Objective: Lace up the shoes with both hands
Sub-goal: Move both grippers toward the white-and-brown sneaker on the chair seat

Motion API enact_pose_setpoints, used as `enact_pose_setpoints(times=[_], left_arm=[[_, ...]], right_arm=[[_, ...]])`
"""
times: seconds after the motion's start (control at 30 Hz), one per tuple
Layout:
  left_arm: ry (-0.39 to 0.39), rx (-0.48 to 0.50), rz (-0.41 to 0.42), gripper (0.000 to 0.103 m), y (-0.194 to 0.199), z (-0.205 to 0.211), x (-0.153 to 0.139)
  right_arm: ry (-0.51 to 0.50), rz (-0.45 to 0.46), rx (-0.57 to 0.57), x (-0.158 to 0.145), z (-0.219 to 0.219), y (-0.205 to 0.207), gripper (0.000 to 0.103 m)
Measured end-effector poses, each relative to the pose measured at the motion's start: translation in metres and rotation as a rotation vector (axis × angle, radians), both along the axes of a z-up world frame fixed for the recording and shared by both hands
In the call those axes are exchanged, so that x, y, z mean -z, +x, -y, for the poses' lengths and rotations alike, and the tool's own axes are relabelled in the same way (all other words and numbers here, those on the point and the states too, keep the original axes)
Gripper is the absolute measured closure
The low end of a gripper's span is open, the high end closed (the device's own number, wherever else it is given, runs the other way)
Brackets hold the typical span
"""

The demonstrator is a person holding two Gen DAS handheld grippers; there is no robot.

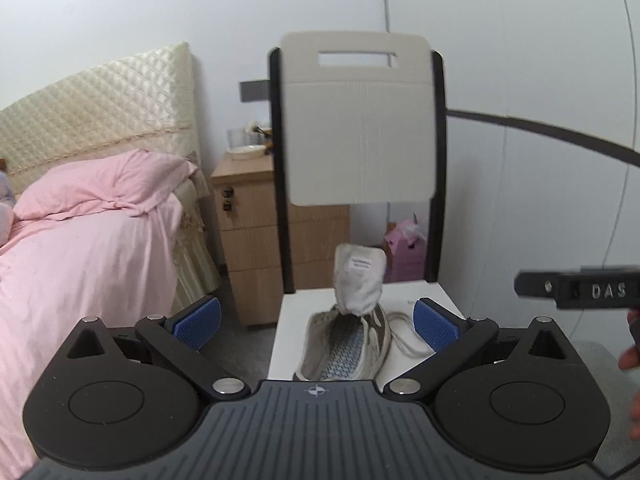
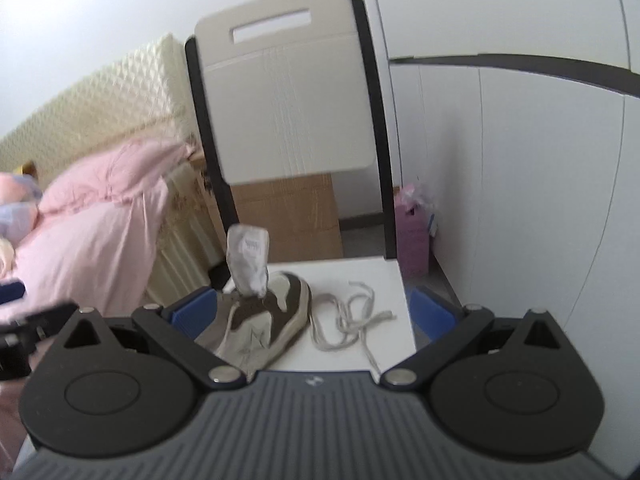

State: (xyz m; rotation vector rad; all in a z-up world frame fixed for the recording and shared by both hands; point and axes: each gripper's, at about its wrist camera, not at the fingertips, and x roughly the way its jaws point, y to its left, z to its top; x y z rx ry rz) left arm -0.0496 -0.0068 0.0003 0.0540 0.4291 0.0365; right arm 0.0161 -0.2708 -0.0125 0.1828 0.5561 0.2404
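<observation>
So here's where I'm at: the sneaker (image 2: pixel 256 320) is sitting on the white chair seat (image 2: pixel 360 276), toe pointing away from me, with its tongue (image 2: pixel 248 260) flipped straight up. The lace (image 2: pixel 348 324) is lying in a loose tangle on the seat just beside the shoe, on its right. From here I can't see any of it running through the eyelets, so the shoe reads as unlaced right now.

Both my tools are spread wide and carrying nothing. My left gripper (image 1: pixel 318 326) hangs behind the heel, looking right down into the insole (image 1: pixel 344 348). My right gripper (image 2: pixel 316 316) hovers just back from the shoe and the lace pile.

My guess is I'm at the pick-up-the-lace stage. Next move would need one gripper pinching a lace end, which is thin and floppy, so a low, precise close, while the other steadies the shoe.

Looks-wise: chunky off-white and brown trainer, a faint star on the side, grey-white flat lace.
</observation>
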Motion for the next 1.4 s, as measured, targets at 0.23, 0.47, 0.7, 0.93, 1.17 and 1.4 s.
enact_pose_setpoints(times=[0.23,0.47,0.7,0.93,1.17,1.4], left_arm=[[0.011,0.003,0.016,0.0,-0.007,0.002,-0.004],[0.002,0.041,-0.043,0.0,-0.001,-0.001,0.003],[-0.009,0.035,-0.076,0.0,0.008,-0.007,0.007],[-0.016,0.002,-0.095,0.0,0.009,-0.015,0.012],[-0.016,0.018,-0.099,0.0,0.015,-0.018,0.008],[0.012,0.036,-0.102,0.0,0.03,-0.024,-0.003]], right_arm=[[-0.006,0.002,-0.008,-0.003,-0.004,-0.009,0.0],[-0.015,0.029,0.0,-0.008,-0.008,-0.016,0.0],[-0.002,0.061,0.002,-0.007,-0.008,-0.014,0.0],[0.05,0.047,-0.022,-0.002,-0.011,-0.005,0.0],[0.054,0.044,-0.025,-0.003,-0.019,0.004,0.0],[0.067,0.038,-0.033,-0.017,-0.027,0.023,0.0]])
